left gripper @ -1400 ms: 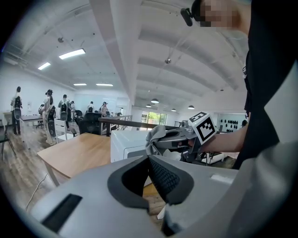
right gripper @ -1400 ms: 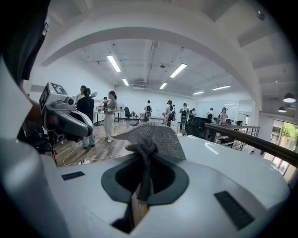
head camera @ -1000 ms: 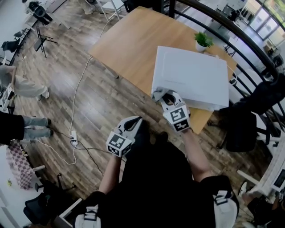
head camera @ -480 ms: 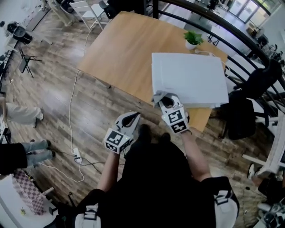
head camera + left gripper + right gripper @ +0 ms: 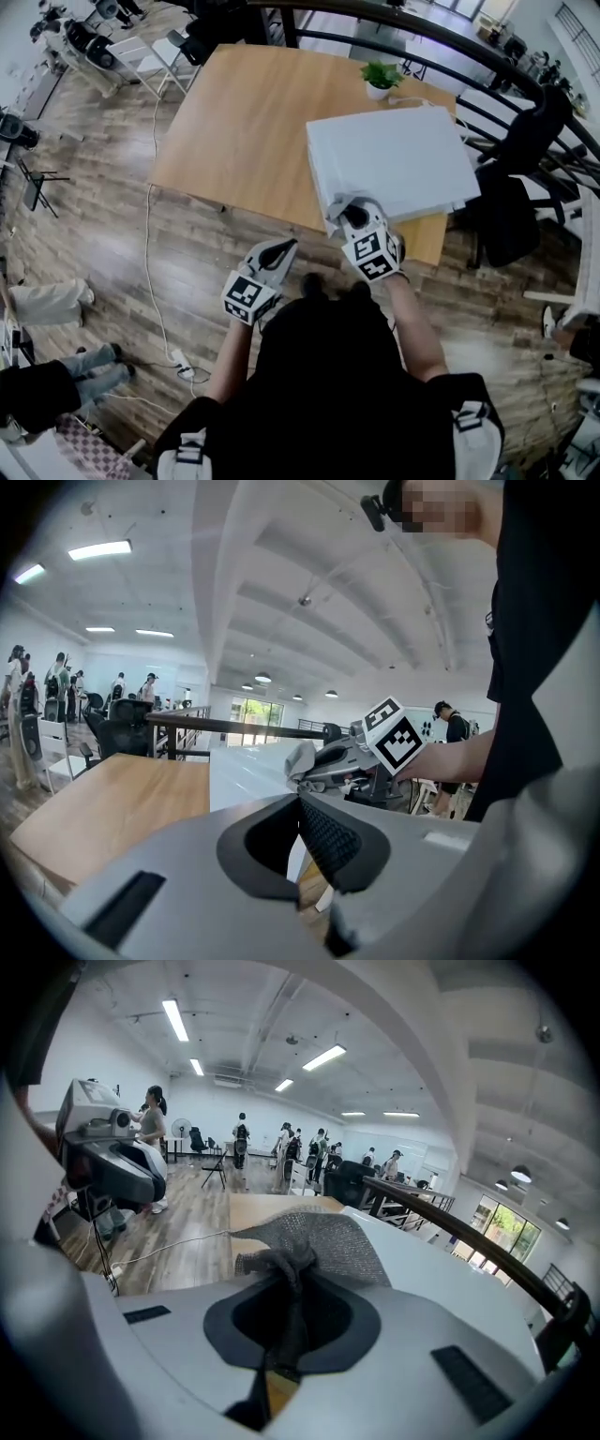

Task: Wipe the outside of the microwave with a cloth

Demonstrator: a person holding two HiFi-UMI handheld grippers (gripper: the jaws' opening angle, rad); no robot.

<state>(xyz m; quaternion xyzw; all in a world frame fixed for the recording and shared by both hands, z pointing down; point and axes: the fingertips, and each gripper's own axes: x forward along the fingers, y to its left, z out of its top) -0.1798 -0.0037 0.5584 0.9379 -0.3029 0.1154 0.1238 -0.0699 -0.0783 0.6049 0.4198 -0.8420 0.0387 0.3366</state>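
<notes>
Grey cloth (image 5: 323, 1237) half-hidden in right tool (image 5: 281, 1288)

A black short-sleeved top (image 5: 328, 394); pale grey left tongs (image 5: 287, 246) and right tongs (image 5: 343, 208) carry black-and-white marker cubes (image 5: 246, 298).

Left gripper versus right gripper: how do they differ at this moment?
The right gripper is shut on the cloth; the left gripper is shut on nothing. The right gripper holds it at the near corner of the microwave; the left gripper hangs over the floor. Both carry marker cubes.
</notes>
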